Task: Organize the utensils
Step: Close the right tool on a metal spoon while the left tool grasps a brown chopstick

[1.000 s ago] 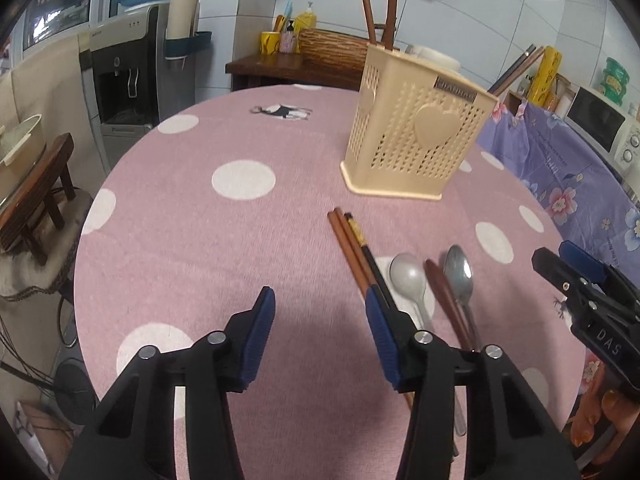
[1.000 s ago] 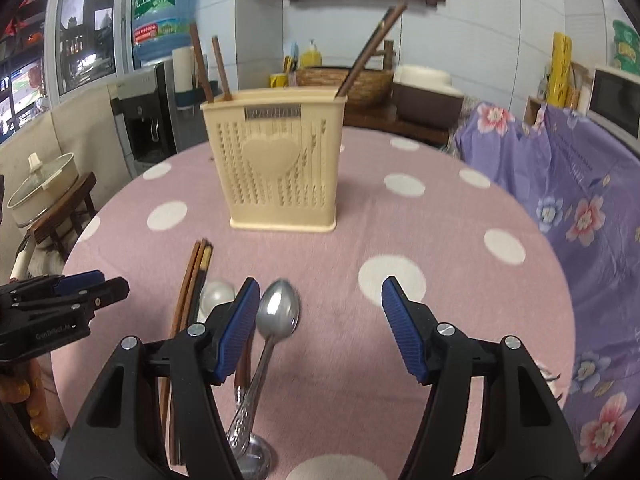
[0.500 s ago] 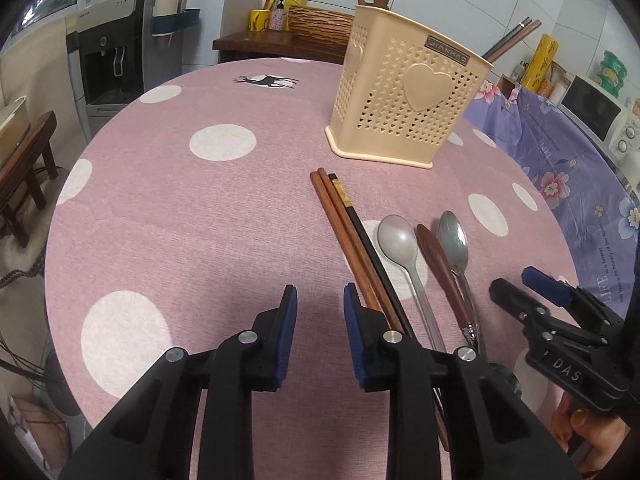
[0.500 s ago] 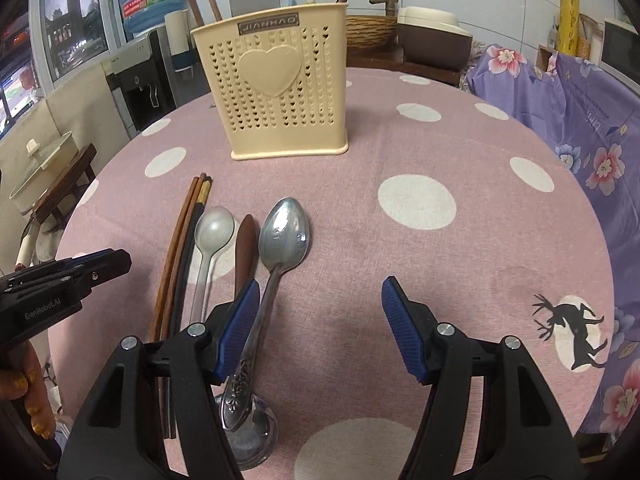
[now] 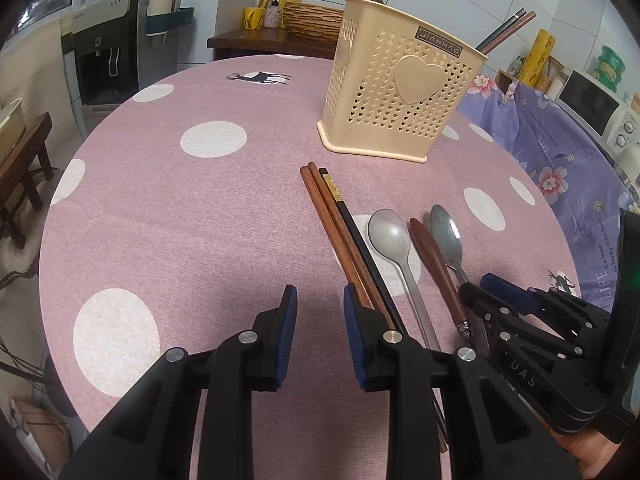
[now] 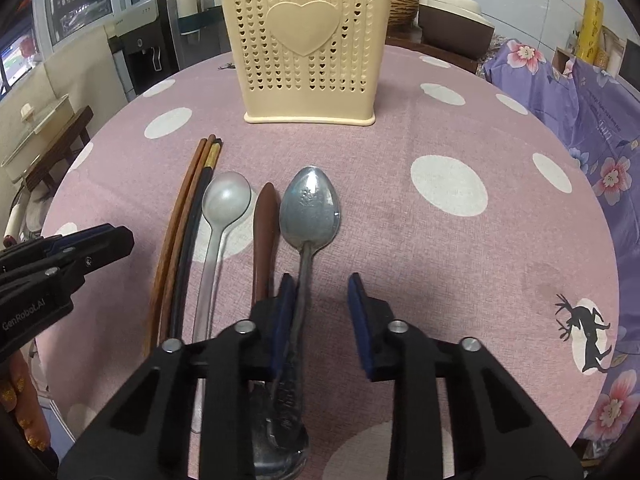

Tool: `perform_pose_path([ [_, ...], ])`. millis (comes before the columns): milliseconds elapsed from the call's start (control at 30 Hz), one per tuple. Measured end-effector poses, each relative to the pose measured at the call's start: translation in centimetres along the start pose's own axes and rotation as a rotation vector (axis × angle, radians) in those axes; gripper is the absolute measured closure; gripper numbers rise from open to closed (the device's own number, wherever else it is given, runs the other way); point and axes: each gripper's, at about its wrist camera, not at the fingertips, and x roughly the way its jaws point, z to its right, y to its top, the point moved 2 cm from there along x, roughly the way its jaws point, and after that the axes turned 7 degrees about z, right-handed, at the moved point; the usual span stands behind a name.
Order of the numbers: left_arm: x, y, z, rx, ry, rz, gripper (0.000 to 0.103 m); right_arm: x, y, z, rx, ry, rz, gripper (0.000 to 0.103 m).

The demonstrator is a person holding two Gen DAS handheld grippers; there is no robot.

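- Left wrist view: the left gripper (image 5: 320, 300) has a small gap with only pink dotted tablecloth (image 5: 200, 220) in it. Brown wooden chopsticks (image 5: 332, 224) lie just beside its right finger.
- Right wrist view: the right gripper (image 6: 322, 292) is closing. The shiny metal spoon (image 6: 310, 208) handle lies between its fingers, against the left pad. The cream plastic holder (image 6: 306, 40) stands behind.

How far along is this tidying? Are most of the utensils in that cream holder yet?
Early on. Done: a few chopsticks stand in the holder. In hand: the jaws of the right gripper are closing around the shiny spoon handle, not yet clamped; the left gripper is empty. Left: three chopsticks, the matte spoon and a brown-handled utensil lie on the table.
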Motion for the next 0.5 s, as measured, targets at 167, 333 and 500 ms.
perform_pose_path([
  [167, 0.1, 0.0, 0.3, 0.005, 0.000, -0.003, 0.078, 0.4, 0.5, 0.7, -0.015, -0.031, -0.013, 0.096],
  [333, 0.2, 0.2, 0.9, 0.005, -0.010, -0.003, 0.078, 0.3, 0.6, 4.5, 0.039, -0.087, -0.011, 0.096],
  [500, 1.1, 0.0, 2.0, 0.028, -0.007, -0.017, 0.078, -0.1, 0.1, 6.5, 0.068, -0.100, 0.004, 0.096],
])
